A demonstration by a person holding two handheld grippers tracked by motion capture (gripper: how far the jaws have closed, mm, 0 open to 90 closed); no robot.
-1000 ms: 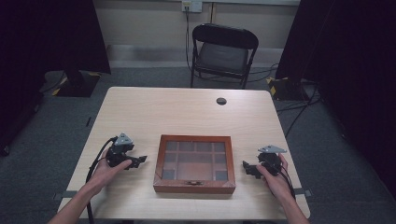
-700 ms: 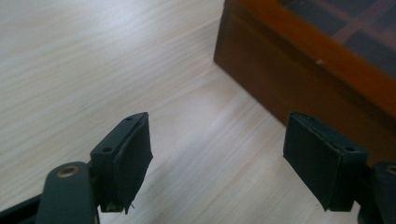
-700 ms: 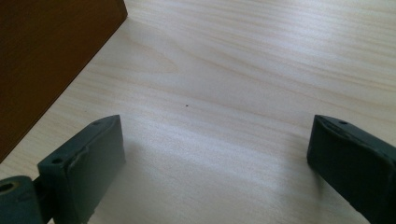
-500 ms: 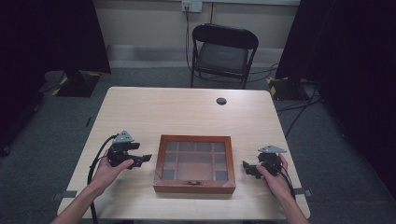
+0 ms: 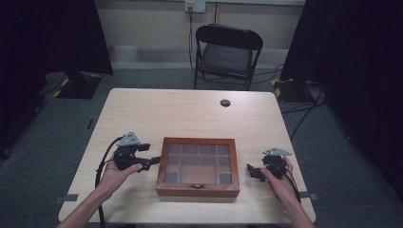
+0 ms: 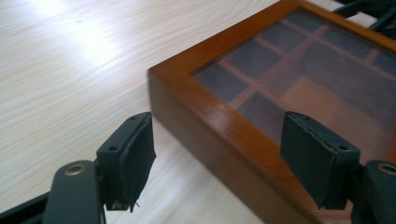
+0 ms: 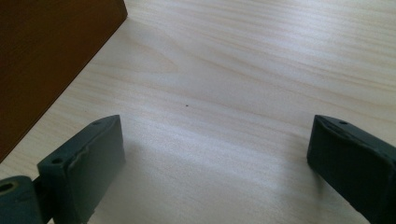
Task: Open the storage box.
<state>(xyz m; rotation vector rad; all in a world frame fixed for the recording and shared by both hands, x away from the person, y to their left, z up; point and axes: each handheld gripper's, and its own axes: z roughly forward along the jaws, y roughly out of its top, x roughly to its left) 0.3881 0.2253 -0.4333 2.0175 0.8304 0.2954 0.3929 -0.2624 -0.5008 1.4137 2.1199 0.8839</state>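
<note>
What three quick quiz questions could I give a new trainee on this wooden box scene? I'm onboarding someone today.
1. True or false: the wooden box has its lid shut.
2. Which gripper is nearer the box: left gripper or right gripper?
3. What stands beyond the table?

Key:
1. True; the glass lid lies flat.
2. Left; its jaws are open at the box's corner.
3. A black folding chair.

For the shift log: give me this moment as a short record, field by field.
box: wooden box with glass lid shut, near the table's front edge
left gripper: left gripper raised at the box's left side, jaws open and just been closing a little, nothing pressed between them
right gripper: right gripper low over the table, right of the box, open, apart from it
other: small dark disc near the far edge
</note>
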